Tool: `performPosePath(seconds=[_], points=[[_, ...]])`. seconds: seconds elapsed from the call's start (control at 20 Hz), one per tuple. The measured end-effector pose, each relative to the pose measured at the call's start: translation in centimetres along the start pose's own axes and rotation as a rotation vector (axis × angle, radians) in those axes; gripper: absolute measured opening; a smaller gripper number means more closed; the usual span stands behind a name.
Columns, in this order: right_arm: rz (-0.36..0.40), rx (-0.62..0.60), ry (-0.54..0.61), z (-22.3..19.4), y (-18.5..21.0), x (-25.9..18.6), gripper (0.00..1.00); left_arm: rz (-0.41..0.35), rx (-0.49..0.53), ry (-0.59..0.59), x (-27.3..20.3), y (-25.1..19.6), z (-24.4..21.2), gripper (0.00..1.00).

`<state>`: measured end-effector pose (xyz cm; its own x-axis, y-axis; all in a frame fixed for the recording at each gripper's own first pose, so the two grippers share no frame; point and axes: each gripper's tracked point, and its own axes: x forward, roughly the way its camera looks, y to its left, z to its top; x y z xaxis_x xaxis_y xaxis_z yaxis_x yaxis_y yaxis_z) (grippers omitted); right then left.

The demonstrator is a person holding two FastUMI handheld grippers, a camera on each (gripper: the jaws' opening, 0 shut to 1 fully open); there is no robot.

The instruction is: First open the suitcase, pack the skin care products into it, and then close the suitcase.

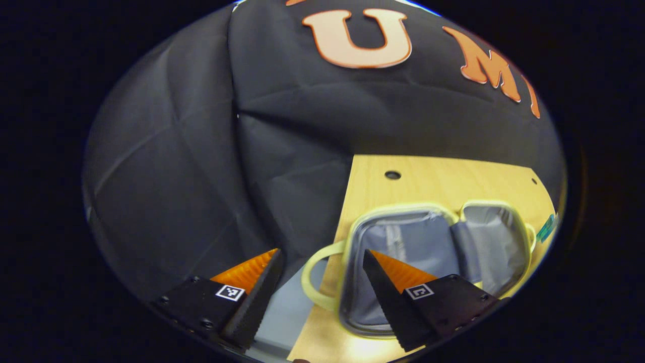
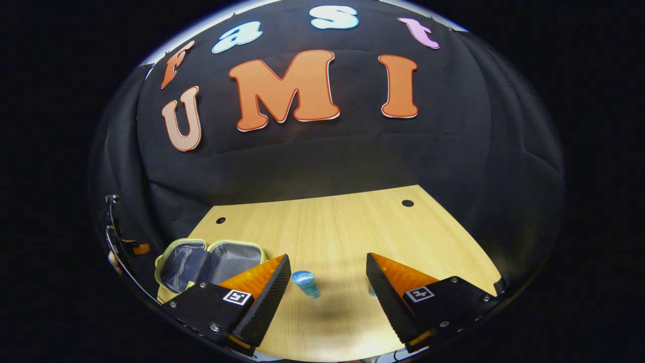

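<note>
Both your grippers, left gripper (image 1: 322,262) and right gripper (image 2: 327,267), gape empty above the pale wooden counter (image 2: 342,227): yellow-trimmed grey-lined suitcase (image 1: 428,252) open, small blue bottle (image 2: 305,283) upright right of it.

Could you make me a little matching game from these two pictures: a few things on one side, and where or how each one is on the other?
Things:
1. suitcase
2. blue bottle
3. right tool
4. table

States:
A. stands on the table between two spread fingers
B. lies opened flat, grey lining up
C. pale wood with small dark holes
D. open, gripping nothing

Pairs: 1-B, 2-A, 3-D, 4-C
</note>
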<state>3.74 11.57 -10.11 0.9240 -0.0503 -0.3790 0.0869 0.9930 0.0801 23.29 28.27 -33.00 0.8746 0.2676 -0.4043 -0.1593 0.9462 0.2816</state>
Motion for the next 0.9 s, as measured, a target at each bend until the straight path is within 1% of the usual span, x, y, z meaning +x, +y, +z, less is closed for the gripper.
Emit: performPosePath(seconds=[0.1, 0.25, 0.35, 0.4, 0.45, 0.5, 0.65, 0.75, 0.9], points=[[-0.015, -0.021, -0.024, 0.4, -1.3, 0.0, 0.95, -0.013, -0.015, -0.09, -3.7, -1.9, 3.7, 0.99], [-0.023, -0.049, -0.038, 0.2, -3.0, 0.1, 0.95, -0.049, -0.029, -0.241, -8.4, -6.8, 9.7, 0.99], [-0.009, -0.052, -0.025, -0.4, -3.9, 0.2, 0.95, -0.115, -0.028, -0.33, -11.7, -12.3, 12.7, 0.99], [0.0, -0.051, -0.021, -0.7, -4.2, 0.3, 0.95, -0.149, -0.016, -0.369, -13.2, -15.6, 13.8, 1.0], [0.006, -0.052, -0.018, -0.9, -4.9, 0.4, 0.95, -0.179, 0.001, -0.401, -14.9, -18.6, 14.9, 0.99], [0.011, -0.054, -0.019, -0.9, -5.5, 0.5, 0.95, -0.213, 0.023, -0.418, -16.7, -21.4, 15.2, 0.99], [0.022, -0.054, -0.034, -1.1, -7.1, 1.1, 0.95, -0.254, 0.042, -0.461, -19.7, -29.2, 15.7, 0.99], [0.021, -0.06, -0.029, -1.7, -8.2, 2.1, 0.95, -0.271, 0.061, -0.501, -21.1, -34.4, 15.9, 0.99], [0.059, -0.044, 0.009, -3.0, -9.0, 2.8, 0.95, -0.326, 0.115, -0.494, -21.3, -42.3, 14.0, 0.99]])
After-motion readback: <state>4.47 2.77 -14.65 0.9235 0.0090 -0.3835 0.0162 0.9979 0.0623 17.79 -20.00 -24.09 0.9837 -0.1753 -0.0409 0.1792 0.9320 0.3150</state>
